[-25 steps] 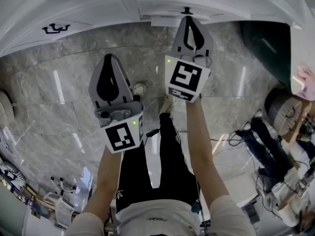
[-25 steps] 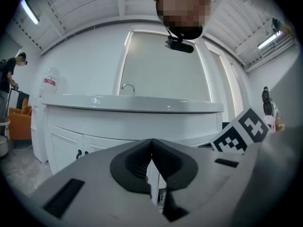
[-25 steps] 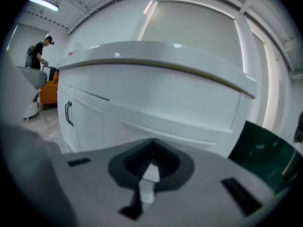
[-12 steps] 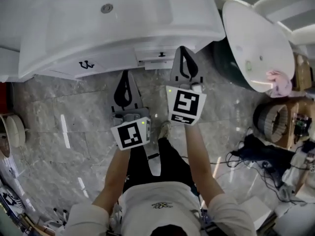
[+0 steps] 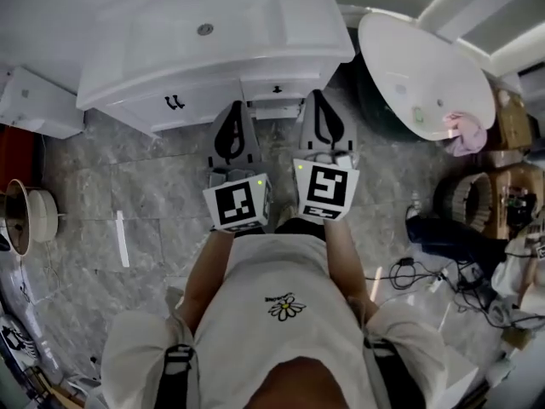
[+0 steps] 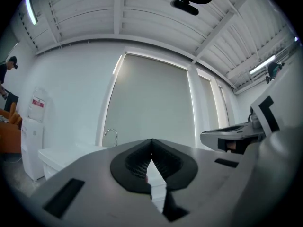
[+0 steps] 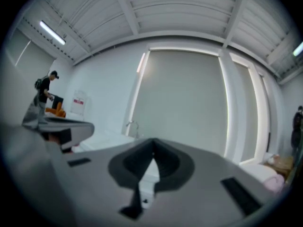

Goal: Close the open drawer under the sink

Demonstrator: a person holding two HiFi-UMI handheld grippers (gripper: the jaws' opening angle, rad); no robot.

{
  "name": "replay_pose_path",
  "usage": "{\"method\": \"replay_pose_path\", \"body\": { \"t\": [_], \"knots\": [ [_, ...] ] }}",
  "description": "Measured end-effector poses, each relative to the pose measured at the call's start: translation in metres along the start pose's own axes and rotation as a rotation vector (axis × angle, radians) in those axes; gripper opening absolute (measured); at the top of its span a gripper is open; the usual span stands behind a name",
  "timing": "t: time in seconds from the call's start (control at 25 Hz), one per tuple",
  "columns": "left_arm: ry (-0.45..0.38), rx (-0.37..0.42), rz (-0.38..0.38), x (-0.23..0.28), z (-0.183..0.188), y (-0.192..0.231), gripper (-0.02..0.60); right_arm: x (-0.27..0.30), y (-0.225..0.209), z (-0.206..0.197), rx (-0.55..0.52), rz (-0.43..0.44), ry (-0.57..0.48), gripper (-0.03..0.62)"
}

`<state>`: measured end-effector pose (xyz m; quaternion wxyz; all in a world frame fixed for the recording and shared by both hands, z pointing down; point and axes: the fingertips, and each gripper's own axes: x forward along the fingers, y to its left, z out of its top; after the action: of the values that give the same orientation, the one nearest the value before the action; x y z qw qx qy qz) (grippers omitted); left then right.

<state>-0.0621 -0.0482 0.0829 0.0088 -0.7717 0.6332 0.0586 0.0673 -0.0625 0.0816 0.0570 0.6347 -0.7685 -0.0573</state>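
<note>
A white sink cabinet (image 5: 213, 37) stands at the top of the head view, with a drain and a tap in its basin. Its front carries a drawer (image 5: 274, 89) with a small dark knob, and a white ledge juts slightly below that drawer. Just in front, both grippers point at the cabinet, level and side by side. My left gripper (image 5: 235, 107) is shut with nothing between its jaws (image 6: 151, 142). My right gripper (image 5: 321, 96) is also shut and empty (image 7: 152, 141), nearest the drawer. Below the right jaws a strip of the drawer front (image 7: 144, 193) shows.
A large white oval tub (image 5: 426, 75) with a pink cloth (image 5: 464, 132) stands at the right, and cables (image 5: 409, 271) lie below it. At the left are a white box (image 5: 34, 100) and a round bucket (image 5: 25, 211). A person (image 7: 45, 91) stands far off.
Both grippers have risen from near the floor to about the cabinet's height. The person has straightened up, so the sink top and tap have come into the head view.
</note>
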Motion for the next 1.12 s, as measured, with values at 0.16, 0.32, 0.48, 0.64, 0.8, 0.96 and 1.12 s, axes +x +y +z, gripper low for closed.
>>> {"method": "replay_pose_path", "body": {
  "t": [0.16, 0.32, 0.48, 0.64, 0.8, 0.96, 1.12],
  "knots": [
    [-0.049, 0.057, -0.005, -0.021, 0.014, -0.016, 0.021, -0.034, -0.006, 0.005, 0.048, 0.002, -0.053, 0.028],
    [-0.065, 0.071, 0.019, -0.038, 0.019, -0.024, 0.021, -0.06, -0.01, 0.003, 0.086, 0.012, -0.081, 0.028],
    [-0.103, 0.041, 0.056, -0.043, 0.017, -0.024, 0.021, -0.072, -0.011, 0.004, 0.048, 0.043, -0.112, 0.028],
    [-0.101, 0.06, 0.091, -0.047, 0.012, -0.027, 0.021, -0.076, -0.014, 0.0, 0.017, 0.08, -0.11, 0.028],
    [-0.107, 0.055, 0.102, -0.049, 0.011, -0.03, 0.021, -0.075, -0.02, -0.001, 0.024, 0.088, -0.114, 0.028],
    [-0.092, 0.062, 0.116, -0.053, 0.011, -0.033, 0.021, -0.077, -0.021, -0.007, 0.042, 0.099, -0.1, 0.028],
    [-0.088, 0.077, 0.119, -0.055, 0.009, -0.035, 0.021, -0.079, -0.017, -0.014, 0.048, 0.113, -0.083, 0.028]
  ]
}}
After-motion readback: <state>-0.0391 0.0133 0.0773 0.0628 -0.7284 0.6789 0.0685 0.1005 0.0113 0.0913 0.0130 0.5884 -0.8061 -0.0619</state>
